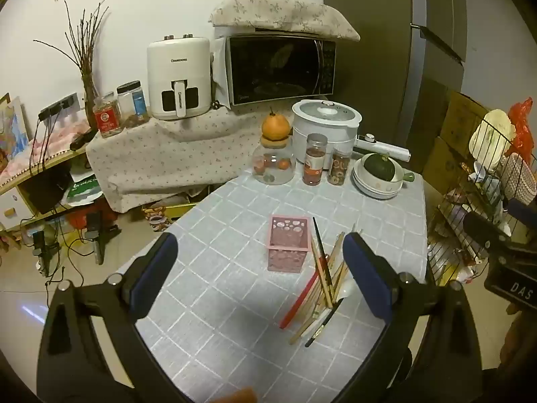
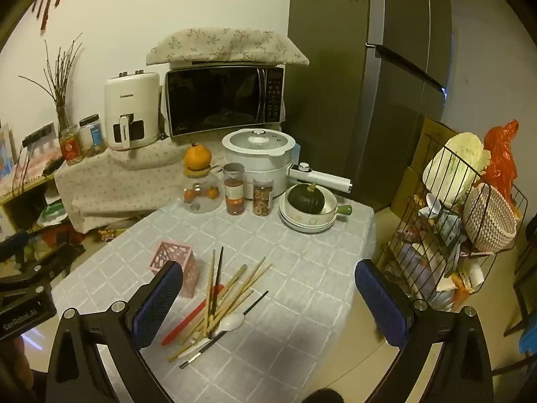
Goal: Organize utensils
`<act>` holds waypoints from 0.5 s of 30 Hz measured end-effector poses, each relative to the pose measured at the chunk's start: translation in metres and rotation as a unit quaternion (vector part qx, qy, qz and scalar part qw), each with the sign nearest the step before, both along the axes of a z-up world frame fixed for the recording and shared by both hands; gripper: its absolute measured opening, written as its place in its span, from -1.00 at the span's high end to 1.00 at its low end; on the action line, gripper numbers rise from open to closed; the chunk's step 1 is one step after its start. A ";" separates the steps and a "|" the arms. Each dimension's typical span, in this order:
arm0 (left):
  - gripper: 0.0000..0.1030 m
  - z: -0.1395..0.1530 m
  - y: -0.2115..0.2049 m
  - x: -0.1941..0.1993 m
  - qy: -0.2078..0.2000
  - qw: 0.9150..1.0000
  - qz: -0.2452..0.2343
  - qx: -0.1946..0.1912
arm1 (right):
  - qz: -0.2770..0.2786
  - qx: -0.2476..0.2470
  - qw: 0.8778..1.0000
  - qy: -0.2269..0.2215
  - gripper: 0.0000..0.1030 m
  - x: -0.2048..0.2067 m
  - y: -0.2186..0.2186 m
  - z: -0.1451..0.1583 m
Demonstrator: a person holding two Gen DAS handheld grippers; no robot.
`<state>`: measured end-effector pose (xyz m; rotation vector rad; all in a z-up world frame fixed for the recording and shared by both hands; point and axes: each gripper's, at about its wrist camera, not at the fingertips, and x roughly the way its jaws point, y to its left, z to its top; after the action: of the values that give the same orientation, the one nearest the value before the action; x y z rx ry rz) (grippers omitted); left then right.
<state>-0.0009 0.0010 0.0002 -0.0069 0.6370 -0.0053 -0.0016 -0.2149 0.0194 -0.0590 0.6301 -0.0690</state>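
Although nothing has yet been picked up, the utensil pile [image 2: 218,305] lies loose on the grey checked counter [image 2: 302,302], in the lower centre-left of the right wrist picture and the lower right of centre of the left wrist picture [image 1: 322,288]. It is a crossed heap: several bamboo chopsticks, a red chopstick [image 2: 188,319], thin black ones and a white spoon [image 2: 231,321]. Their long axes mostly run from lower left to upper right in the right wrist picture, fanned apart at the far ends.

A pink cut-out holder [image 1: 289,244] stands upright just beside the pile, to its left in both pictures, apparently empty, though its inside is only partly visible.

The right gripper [image 2: 268,305] has its jaws spread wide with nothing between the pads. The pile sits against the left jaw, not centred. The left gripper [image 1: 261,278] is likewise spread and empty, and the pile lies just inside its right jaw, with the holder ahead.

Judgement: either gripper is within reach. A grasp needs the jaws shifted sideways over the pile and closed across the sticks' long axis. Overlapping sticks may lift together or scatter.

Pots, jars and a squash crowd the counter's far edge, well apart from the work.
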 end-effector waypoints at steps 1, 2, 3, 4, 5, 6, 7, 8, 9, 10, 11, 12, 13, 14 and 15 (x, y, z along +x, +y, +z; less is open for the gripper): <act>-0.91 0.000 0.001 -0.001 0.001 1.000 0.000 -0.001 | 0.000 -0.001 1.000 -0.001 -1.00 0.001 -0.002 -0.001; -0.91 0.001 0.001 -0.003 0.002 1.000 0.000 -0.001 | -0.001 -0.006 1.000 -0.018 -1.00 -0.002 -0.001 0.000; -0.91 0.002 0.002 -0.005 0.003 1.000 -0.001 -0.001 | 0.000 -0.007 1.000 -0.016 -1.00 -0.002 -0.001 0.000; -0.91 0.000 0.001 0.001 0.016 1.000 0.001 0.000 | 0.000 -0.006 1.000 -0.016 -1.00 -0.002 -0.001 -0.001; -0.91 -0.004 0.001 0.003 0.016 1.000 0.001 0.000 | 0.000 -0.006 1.000 -0.016 -1.00 -0.002 -0.001 -0.001; -0.91 -0.003 0.001 0.003 0.015 1.000 0.000 0.001 | -0.001 -0.006 1.000 -0.016 -1.00 -0.003 -0.001 0.000; -0.91 -0.002 0.000 0.000 0.014 1.000 0.000 0.002 | 0.000 -0.004 1.000 -0.013 -1.00 0.000 0.001 0.000; -0.91 -0.004 0.000 0.000 0.015 1.000 -0.001 0.001 | 0.000 -0.004 1.000 -0.013 -1.00 0.000 0.002 0.000; -0.91 -0.004 -0.002 0.000 0.016 1.000 -0.002 0.000 | 0.000 -0.002 1.000 -0.013 -1.00 0.000 0.003 0.001; -0.91 -0.004 0.001 0.000 0.017 1.000 -0.004 -0.001 | 0.001 -0.002 1.000 -0.012 -1.00 0.000 0.002 0.001; -0.91 -0.003 0.002 0.002 0.018 1.000 -0.006 -0.003 | 0.000 -0.002 1.000 -0.012 -1.00 0.000 0.004 0.001; -0.91 -0.002 0.001 0.001 0.018 1.000 -0.008 -0.002 | 0.000 -0.003 1.000 -0.012 -1.00 0.000 0.005 0.002; -0.91 -0.002 -0.002 -0.001 0.016 1.000 -0.010 0.002 | 0.000 -0.003 1.000 -0.012 -1.00 0.000 0.007 0.002; -0.91 -0.002 -0.002 -0.002 0.016 1.000 -0.011 0.002 | 0.000 -0.003 1.000 -0.011 -1.00 0.000 0.009 0.002; -0.91 -0.003 -0.002 -0.003 0.015 1.000 -0.011 0.001 | 0.002 0.000 1.000 -0.012 -1.00 -0.001 0.002 0.000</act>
<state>-0.0034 -0.0007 -0.0025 0.0021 0.6680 -0.0256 -0.0027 -0.2132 0.0194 -0.0594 0.6063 -0.0668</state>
